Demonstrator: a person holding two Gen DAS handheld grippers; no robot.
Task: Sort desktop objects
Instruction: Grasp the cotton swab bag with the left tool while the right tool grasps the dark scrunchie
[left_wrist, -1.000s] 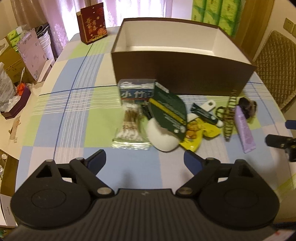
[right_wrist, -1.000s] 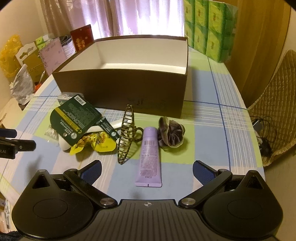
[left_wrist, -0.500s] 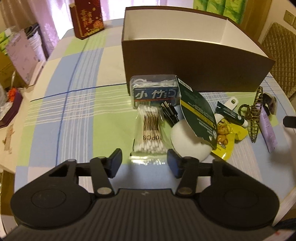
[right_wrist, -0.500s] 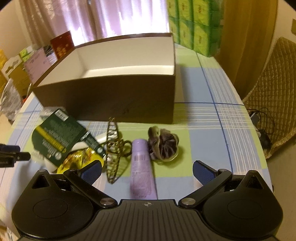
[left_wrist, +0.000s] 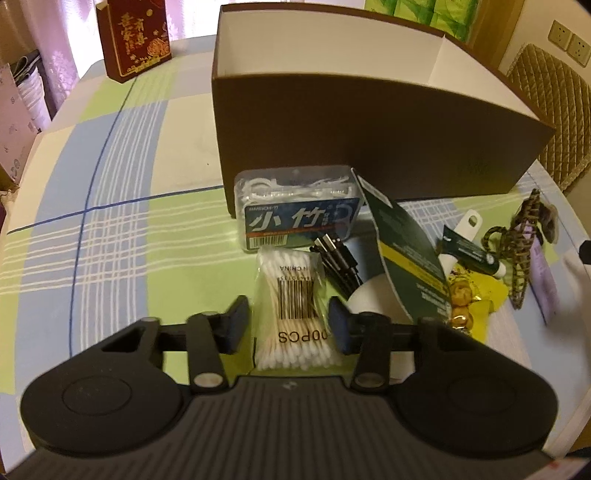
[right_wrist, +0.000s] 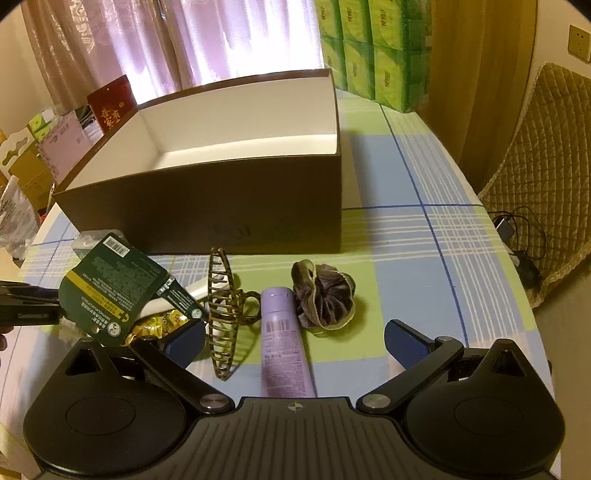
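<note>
My left gripper (left_wrist: 288, 325) is open, with its pads on either side of a clear bag of cotton swabs (left_wrist: 293, 314) that lies on the checked tablecloth; the pads stand just apart from the bag. Beyond it lie a floss-pick box (left_wrist: 299, 218), black clips (left_wrist: 338, 264), a green card packet (left_wrist: 410, 254) and yellow sweets (left_wrist: 469, 302). My right gripper (right_wrist: 293, 341) is open above a purple tube (right_wrist: 282, 347), between a hair claw (right_wrist: 221, 314) and a velvet scrunchie (right_wrist: 325, 295). The open brown box (right_wrist: 207, 206) stands behind, its inside white and empty.
A red gift box (left_wrist: 135, 35) stands at the table's far left corner. Green tissue packs (right_wrist: 373, 48) are stacked behind the brown box. A quilted chair (right_wrist: 535, 177) and cables (right_wrist: 517, 236) are off the table's right edge. Cartons (right_wrist: 29, 162) crowd the left.
My left gripper moved forward and down, and its jaws narrowed around the cotton swab bag. My right gripper moved closer over the purple tube and stays wide open.
</note>
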